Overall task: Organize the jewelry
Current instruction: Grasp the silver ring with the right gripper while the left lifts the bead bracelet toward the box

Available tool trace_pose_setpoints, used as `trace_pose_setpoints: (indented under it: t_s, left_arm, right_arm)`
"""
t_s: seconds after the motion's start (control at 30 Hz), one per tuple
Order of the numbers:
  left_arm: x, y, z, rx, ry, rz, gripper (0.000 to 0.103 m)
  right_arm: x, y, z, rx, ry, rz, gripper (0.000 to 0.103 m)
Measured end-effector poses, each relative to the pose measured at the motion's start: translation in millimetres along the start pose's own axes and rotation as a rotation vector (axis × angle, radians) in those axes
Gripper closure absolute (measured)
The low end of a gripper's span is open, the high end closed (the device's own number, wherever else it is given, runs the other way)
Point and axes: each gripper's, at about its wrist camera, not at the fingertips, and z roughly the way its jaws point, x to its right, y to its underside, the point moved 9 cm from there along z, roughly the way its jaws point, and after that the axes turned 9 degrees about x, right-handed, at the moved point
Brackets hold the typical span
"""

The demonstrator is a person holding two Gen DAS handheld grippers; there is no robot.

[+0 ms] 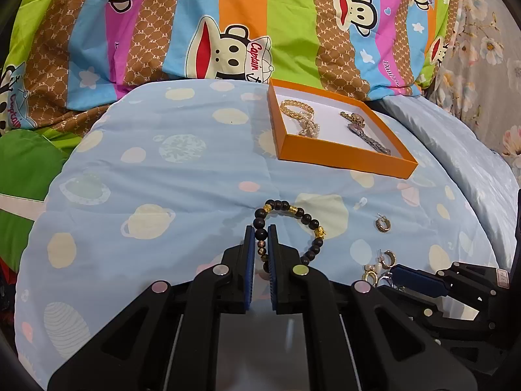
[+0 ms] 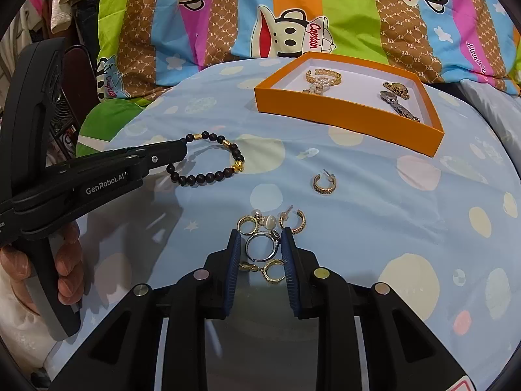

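Observation:
My left gripper [image 1: 261,233] is shut on a dark beaded bracelet with gold beads [image 1: 302,216], which lies on the blue quilt; the gripper also shows in the right wrist view [image 2: 180,151] with the bracelet [image 2: 215,171]. My right gripper [image 2: 260,238] is open, its fingers on either side of a silver ring [image 2: 262,246] in a small heap of rings and earrings [image 2: 272,220]. A gold hoop earring [image 2: 324,184] lies apart. An orange tray [image 2: 345,119] holds a gold bracelet [image 2: 325,76] and a watch [image 2: 399,102].
The blue planet-print quilt [image 1: 162,179] covers the bed. A striped cartoon duvet [image 1: 228,16] is bunched behind the tray. A small clear earring back [image 1: 359,202] lies near the loose hoop. My hand holds the left gripper's handle [image 2: 68,260].

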Motion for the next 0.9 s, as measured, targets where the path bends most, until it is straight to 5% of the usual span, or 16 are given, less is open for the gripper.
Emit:
trace_pose_setpoints:
  t_s: [0.07,0.23,0.53,0.9]
  left_arm:
    - [0,0,0,0.0,0.001,0.0,0.096]
    - [1,1,1,-0.002,0.0,0.0,0.096]
    - [1,2,2,-0.006,0.0,0.0,0.096]
    - [1,2,2,-0.005,0.0,0.001,0.096]
  right_arm:
    - [2,0,0,0.001,-0.001,0.009,0.098]
    - [3,0,0,-0.001,-0.012,0.022,0.098]
    - [-12,1,0,-0.004,0.012,-0.067,0.08]
    - [-10,1,-2,0.006,0.028,-0.071,0.082]
